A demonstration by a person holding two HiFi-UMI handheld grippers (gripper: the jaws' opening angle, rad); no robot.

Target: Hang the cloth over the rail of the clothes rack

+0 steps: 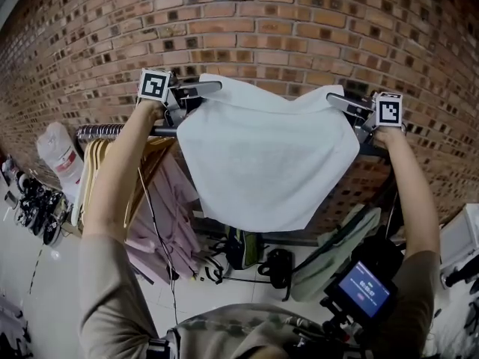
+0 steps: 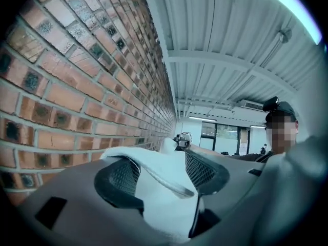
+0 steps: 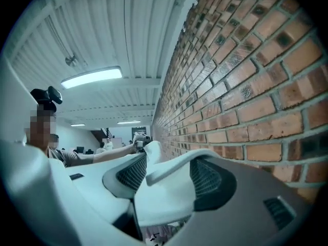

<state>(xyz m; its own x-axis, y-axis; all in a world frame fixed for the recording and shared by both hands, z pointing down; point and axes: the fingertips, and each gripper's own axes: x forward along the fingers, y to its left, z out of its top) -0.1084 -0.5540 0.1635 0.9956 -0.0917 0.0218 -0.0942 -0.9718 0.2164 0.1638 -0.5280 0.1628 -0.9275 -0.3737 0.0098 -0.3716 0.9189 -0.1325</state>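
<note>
The white cloth point(image 1: 262, 155) hangs spread wide in front of the brick wall, draped over the dark rail point(image 1: 101, 132) of the clothes rack. My left gripper point(image 1: 209, 88) is at its upper left corner and my right gripper point(image 1: 337, 101) at its upper right corner. In the left gripper view the cloth point(image 2: 164, 188) lies loose between the left gripper's point(image 2: 161, 176) spread jaws, not pinched. The right gripper view shows the same: the cloth's folded edge point(image 3: 169, 170) runs through the right gripper's point(image 3: 166, 181) gap, with both mesh pads standing apart from it.
Wooden hangers point(image 1: 97, 163) and pink garments point(image 1: 161, 215) hang on the rail's left part. A green garment point(image 1: 337, 260) hangs lower right. A white bag point(image 1: 60, 155) and shoes point(image 1: 34, 208) sit at far left. The brick wall point(image 1: 262, 21) is close behind the rack.
</note>
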